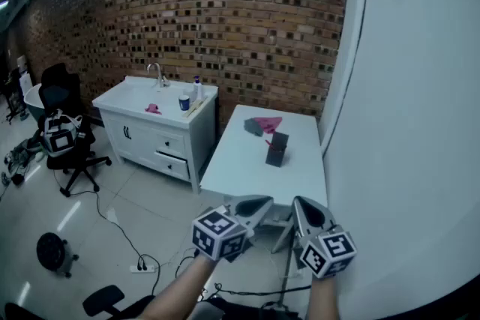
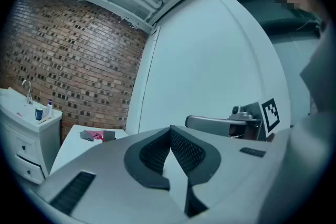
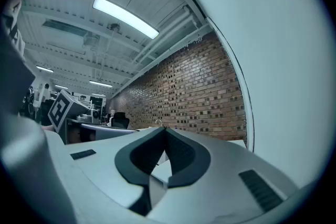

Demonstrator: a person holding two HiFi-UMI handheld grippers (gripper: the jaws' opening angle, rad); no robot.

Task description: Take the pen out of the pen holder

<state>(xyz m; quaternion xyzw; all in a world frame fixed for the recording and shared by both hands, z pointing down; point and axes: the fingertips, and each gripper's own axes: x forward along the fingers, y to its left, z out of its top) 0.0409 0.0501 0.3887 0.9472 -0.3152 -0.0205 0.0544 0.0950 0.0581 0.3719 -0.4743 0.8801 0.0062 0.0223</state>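
A dark pen holder (image 1: 277,148) stands on the white table (image 1: 240,161) ahead, with a pen tip showing red at its top. In the left gripper view the pen holder (image 2: 108,135) is small and far off at the left. My left gripper (image 1: 264,207) is held well short of the table, its jaws shut with nothing in them; in its own view the left gripper (image 2: 170,129) has its tips together. My right gripper (image 1: 298,204) hangs beside it, also shut and empty, and in its own view the right gripper (image 3: 164,129) is closed at the tips.
A pink and grey cloth (image 1: 261,124) lies behind the pen holder. A white sink cabinet (image 1: 157,127) with bottles stands left of the table against the brick wall (image 1: 187,11). A curved white wall (image 1: 405,124) runs along the right. Office chairs (image 1: 67,139) and cables are on the floor at left.
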